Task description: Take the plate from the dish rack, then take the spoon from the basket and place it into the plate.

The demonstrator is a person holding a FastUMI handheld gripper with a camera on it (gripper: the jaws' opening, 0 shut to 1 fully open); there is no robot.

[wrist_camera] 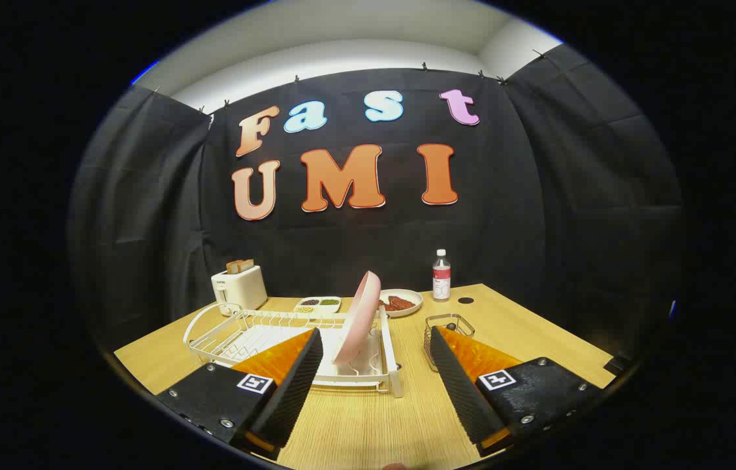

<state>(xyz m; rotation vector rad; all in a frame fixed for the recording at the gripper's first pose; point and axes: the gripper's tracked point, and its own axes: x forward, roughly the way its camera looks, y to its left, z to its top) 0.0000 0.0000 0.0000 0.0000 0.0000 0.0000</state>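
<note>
A pink plate stands on edge, leaning right, in the right end of the white wire dish rack. It is just ahead of my gripper, slightly left of the midline between the fingers. The gripper is open wide and holds nothing. A small wire basket sits right of the rack, partly behind the right finger. A dark rounded tip shows inside the basket; I cannot make out a spoon there. The left finger covers part of the rack's front.
At the back of the wooden table stand a white toaster with bread in it, a two-part dish of beans, a white plate of red food and a small bottle. Black cloth walls the booth.
</note>
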